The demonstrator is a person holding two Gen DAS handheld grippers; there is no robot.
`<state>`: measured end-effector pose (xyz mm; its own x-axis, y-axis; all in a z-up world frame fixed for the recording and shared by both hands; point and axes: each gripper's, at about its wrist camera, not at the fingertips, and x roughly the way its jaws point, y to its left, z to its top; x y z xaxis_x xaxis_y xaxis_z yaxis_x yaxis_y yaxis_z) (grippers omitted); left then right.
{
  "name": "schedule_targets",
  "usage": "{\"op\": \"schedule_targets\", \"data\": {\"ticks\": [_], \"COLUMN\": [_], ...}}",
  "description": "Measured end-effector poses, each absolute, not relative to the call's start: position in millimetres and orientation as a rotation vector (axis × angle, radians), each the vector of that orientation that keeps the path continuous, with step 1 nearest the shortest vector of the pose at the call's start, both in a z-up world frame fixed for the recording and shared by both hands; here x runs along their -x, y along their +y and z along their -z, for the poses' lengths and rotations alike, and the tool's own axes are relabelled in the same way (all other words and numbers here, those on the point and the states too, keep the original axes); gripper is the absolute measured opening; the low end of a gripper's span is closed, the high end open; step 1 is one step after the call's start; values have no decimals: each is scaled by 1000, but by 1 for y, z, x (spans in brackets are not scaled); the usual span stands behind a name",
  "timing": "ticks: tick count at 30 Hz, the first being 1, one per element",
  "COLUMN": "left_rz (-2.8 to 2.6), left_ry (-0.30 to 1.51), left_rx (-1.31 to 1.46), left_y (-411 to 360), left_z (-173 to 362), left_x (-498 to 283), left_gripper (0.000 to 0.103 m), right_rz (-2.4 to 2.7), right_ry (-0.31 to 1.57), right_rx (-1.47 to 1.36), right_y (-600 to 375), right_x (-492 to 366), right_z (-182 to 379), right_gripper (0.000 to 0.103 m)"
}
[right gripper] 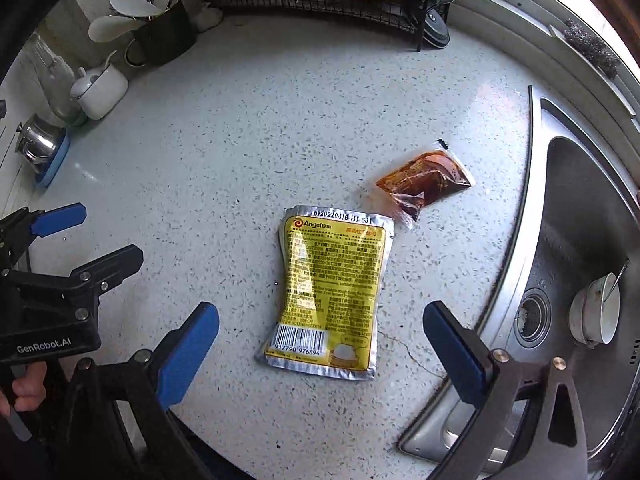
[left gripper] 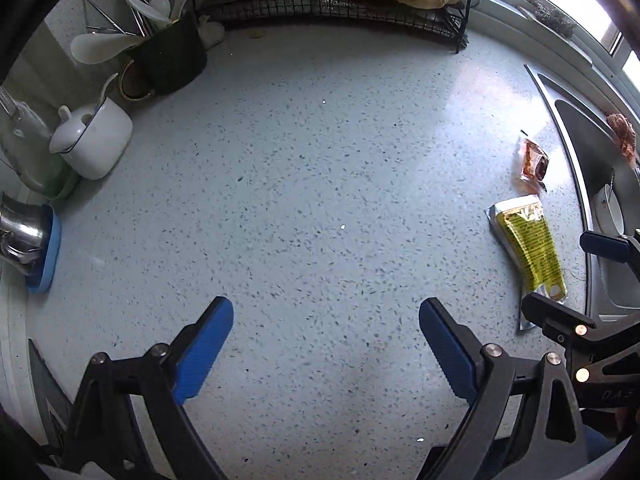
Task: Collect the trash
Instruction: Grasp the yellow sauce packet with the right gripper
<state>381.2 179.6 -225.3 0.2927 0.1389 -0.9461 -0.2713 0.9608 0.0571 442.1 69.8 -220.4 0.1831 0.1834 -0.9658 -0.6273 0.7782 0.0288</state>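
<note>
Daylight enters from the window [left gripper: 624,40] at upper right, where it is overexposed to white. The speckled table [left gripper: 320,180] is evenly lit, with a pale sheen toward the sink [right gripper: 580,240]. Shadows are soft and faint. Both fisheye views bend straight edges and darken to black at the corners. Centres are sharp; the periphery softens slightly.
</note>
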Motion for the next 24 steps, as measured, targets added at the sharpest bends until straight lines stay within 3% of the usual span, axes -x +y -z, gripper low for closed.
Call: {"op": "schedule_targets", "data": {"ticks": [14,16,18,22,24], "left_rz": [-222,-218,-207,-224,-233], "left_ry": [1272,1279,1285,1294,1290], "left_rx": [164,176,200,203,196], "left_y": [202,205,210,217,218], "left_z": [247,249,250,253,250], "left_x": [-397,-397,-399,-391,-389], "left_gripper": [95,95,95,95,95], "right_rz": [-547,-548,-574,-599,-614], "right_ry": [1300,1275,1250,1234,1225], "right_rx": [448,466,476,495,489], "right_y": [92,98,103,105,105], "right_x": [-450,-449,-449,-444,-441], "right_z": [232,228,221,217,214], "right_gripper": [100,85,52,50,42]}}
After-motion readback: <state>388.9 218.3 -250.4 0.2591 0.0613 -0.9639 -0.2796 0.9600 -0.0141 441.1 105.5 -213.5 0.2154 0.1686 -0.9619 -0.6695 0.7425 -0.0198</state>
